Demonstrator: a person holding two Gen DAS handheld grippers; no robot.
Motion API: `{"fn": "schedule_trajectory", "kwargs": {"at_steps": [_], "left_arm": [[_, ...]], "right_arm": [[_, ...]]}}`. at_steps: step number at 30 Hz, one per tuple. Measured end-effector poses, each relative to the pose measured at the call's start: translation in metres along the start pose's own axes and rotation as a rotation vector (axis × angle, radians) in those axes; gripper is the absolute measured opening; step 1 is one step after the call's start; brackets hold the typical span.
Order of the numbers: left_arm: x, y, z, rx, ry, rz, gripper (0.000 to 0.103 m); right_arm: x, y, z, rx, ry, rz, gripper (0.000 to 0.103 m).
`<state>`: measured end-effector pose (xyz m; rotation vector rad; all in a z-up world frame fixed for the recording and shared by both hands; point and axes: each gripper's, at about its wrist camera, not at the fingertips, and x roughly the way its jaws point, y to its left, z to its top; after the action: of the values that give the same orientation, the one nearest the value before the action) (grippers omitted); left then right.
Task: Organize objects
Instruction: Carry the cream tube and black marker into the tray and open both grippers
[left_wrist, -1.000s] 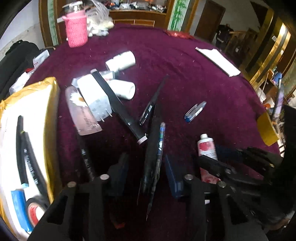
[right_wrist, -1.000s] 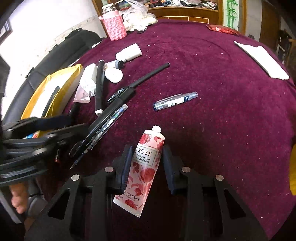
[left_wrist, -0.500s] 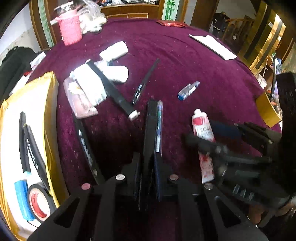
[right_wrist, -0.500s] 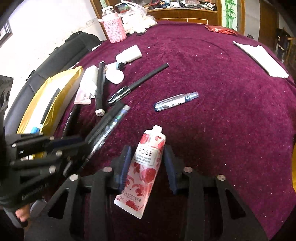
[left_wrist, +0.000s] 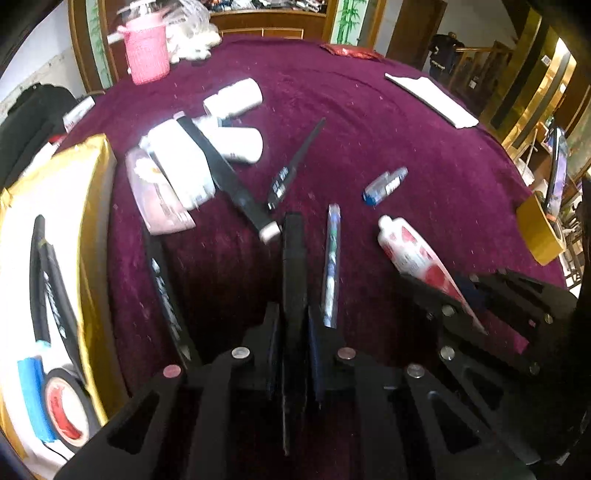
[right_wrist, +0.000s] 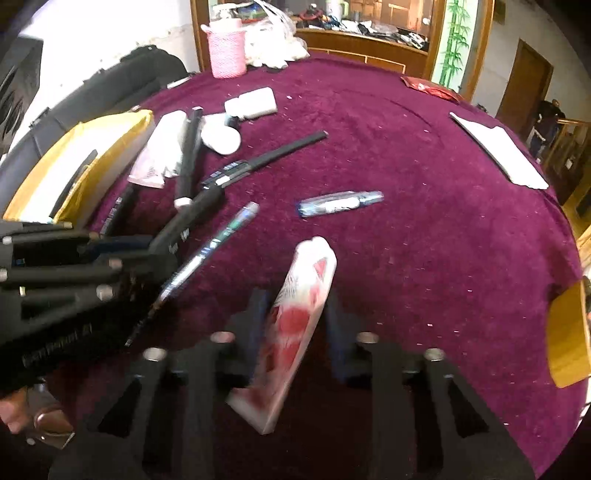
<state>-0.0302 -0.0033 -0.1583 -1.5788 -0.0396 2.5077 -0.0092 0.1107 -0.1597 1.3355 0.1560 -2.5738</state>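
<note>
We are at the pick-up step, with a thing in each hand. The left gripper (left_wrist: 291, 354) has its fingers clamped on a black pen (left_wrist: 293, 280), which runs forward from between them over the surface (left_wrist: 424, 147); whether it has left the cloth we cannot tell. A clear pen (left_wrist: 331, 266) lies just beside it, not in the grip. The right gripper (right_wrist: 295, 328) has just been closing, and its fingers now pinch the rose tube (right_wrist: 295, 325), tilted up with its cap end raised off the cloth.

Both things seem caught, so we judge that the next move is the carry. The likely place is the yellow tray (left_wrist: 94, 229) at the left, which already holds black pens and a tape roll (left_wrist: 62, 406). That calls for lifting clear of the loose pens and swinging left without dragging the clear pen along. The tube is soft and held near its broad end, so it may sag or slip. A small vial (right_wrist: 340, 201) and white bottles (right_wrist: 255, 103) still wait on the surface.
</note>
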Motion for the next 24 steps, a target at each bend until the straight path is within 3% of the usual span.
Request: {"fn": "schedule_trajectory", "kwargs": {"at_steps": [1, 7, 14, 18, 24], "left_arm": [[0.001, 0.001, 0.002, -0.003, -0.008, 0.004, 0.014], [0.007, 0.006, 0.008, -0.033, -0.037, -0.009, 0.013], [-0.02, 0.023, -0.002, -0.118, -0.08, -0.095, 0.013], [-0.047, 0.045, -0.008, -0.202, -0.105, -0.162, 0.013], [-0.083, 0.095, -0.023, -0.326, -0.132, -0.139, 0.013]], "right_arm": [[0.0, 0.001, 0.0, -0.003, -0.002, 0.019, 0.012], [-0.002, -0.011, 0.0, 0.07, 0.001, 0.101, 0.01], [-0.018, -0.021, -0.006, 0.159, -0.027, 0.207, 0.009], [-0.028, -0.008, 0.002, 0.145, -0.049, 0.255, 0.009], [-0.037, 0.037, 0.017, 0.064, -0.056, 0.361, 0.01]]}}
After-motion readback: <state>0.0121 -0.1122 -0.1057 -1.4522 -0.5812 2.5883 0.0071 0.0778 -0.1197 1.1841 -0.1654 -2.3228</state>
